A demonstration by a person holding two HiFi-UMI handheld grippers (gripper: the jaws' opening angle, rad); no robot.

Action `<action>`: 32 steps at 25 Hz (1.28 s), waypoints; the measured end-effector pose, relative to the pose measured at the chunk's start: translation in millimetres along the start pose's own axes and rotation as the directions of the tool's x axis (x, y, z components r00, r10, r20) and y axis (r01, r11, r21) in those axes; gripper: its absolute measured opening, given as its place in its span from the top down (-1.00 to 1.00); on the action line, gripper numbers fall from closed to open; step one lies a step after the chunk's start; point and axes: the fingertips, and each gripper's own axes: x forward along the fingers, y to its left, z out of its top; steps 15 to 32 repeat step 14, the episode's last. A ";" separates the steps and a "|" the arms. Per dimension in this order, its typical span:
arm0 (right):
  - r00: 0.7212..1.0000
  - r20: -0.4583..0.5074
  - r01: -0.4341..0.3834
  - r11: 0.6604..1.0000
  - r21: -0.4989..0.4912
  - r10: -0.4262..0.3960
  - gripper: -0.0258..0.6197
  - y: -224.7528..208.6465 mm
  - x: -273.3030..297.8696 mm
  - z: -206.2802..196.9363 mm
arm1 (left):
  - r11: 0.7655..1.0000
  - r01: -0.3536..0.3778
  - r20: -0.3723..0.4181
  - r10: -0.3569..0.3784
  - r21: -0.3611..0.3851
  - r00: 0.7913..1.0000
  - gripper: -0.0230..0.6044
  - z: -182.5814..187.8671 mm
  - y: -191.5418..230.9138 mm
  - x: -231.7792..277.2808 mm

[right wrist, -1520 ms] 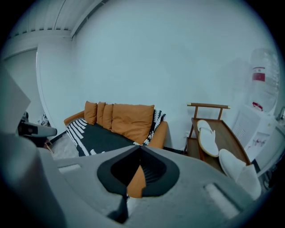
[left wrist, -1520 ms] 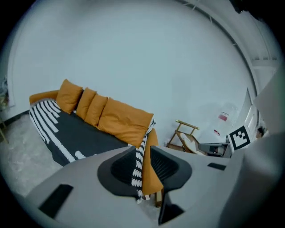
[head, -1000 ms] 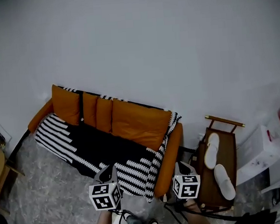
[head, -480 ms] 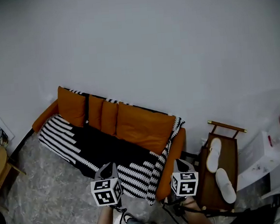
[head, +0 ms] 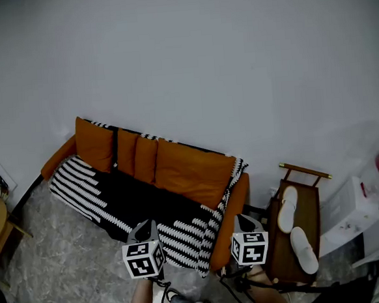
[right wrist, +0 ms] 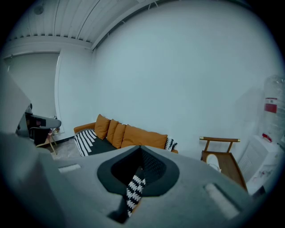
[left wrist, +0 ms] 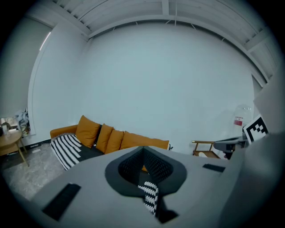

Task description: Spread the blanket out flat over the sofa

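White wall (head: 202, 61) backs orange sofa (head: 191, 170) on marbled floor (head: 61, 269).

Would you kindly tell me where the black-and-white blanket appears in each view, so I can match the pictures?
Head view: the blanket lies left of centre, draped over the sofa.
Left gripper view: at lower left on the sofa, plus a strip at bottom centre.
Right gripper view: left of centre on the sofa, plus a strip at bottom centre.
Shared landmark: the orange back cushions.
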 end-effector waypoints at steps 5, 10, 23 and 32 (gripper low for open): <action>1.000 0.002 -0.015 1.000 -0.012 0.015 0.91 7.0 -0.9 2.7 | 1.000 -0.003 -0.001 0.003 0.001 1.000 0.92 0.5 2.7 -2.3; 1.000 0.005 -0.021 1.000 -0.020 0.021 0.91 13.3 -2.9 6.2 | 1.000 -0.010 0.000 0.010 -0.003 1.000 0.92 -0.4 8.0 -9.3; 1.000 0.004 -0.023 0.999 -0.023 0.023 0.91 17.6 -6.4 3.5 | 1.000 -0.012 -0.002 0.012 -0.005 1.000 0.92 -5.7 9.8 -14.8; 1.000 0.004 -0.023 0.999 -0.023 0.023 0.91 17.6 -6.4 3.5 | 1.000 -0.012 -0.002 0.012 -0.005 1.000 0.92 -5.7 9.8 -14.8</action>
